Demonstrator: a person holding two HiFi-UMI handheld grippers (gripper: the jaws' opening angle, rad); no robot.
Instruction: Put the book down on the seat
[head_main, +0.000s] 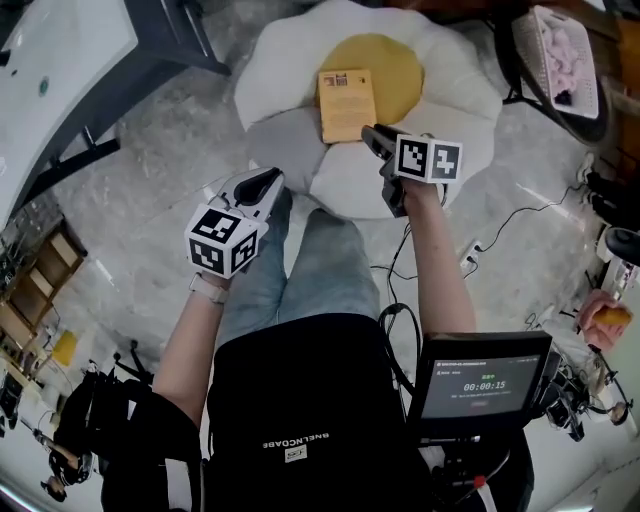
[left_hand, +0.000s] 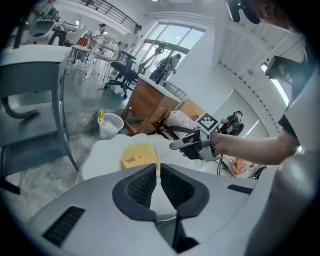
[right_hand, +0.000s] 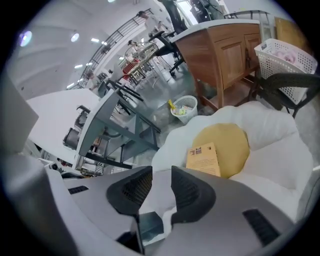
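Left gripper (head_main: 268, 183) hovers empty, jaws all but closed. The book (head_main: 346, 104) lies flat on the yellow centre of the flower-shaped seat (head_main: 290, 70). Right gripper (head_main: 369, 133), near the book, is empty, jaws slightly apart. A white basket (head_main: 533, 40) holds something pink.

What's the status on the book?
Left gripper shut, empty; right gripper slightly open, empty. Book flat on flower cushion. Nothing in the way.
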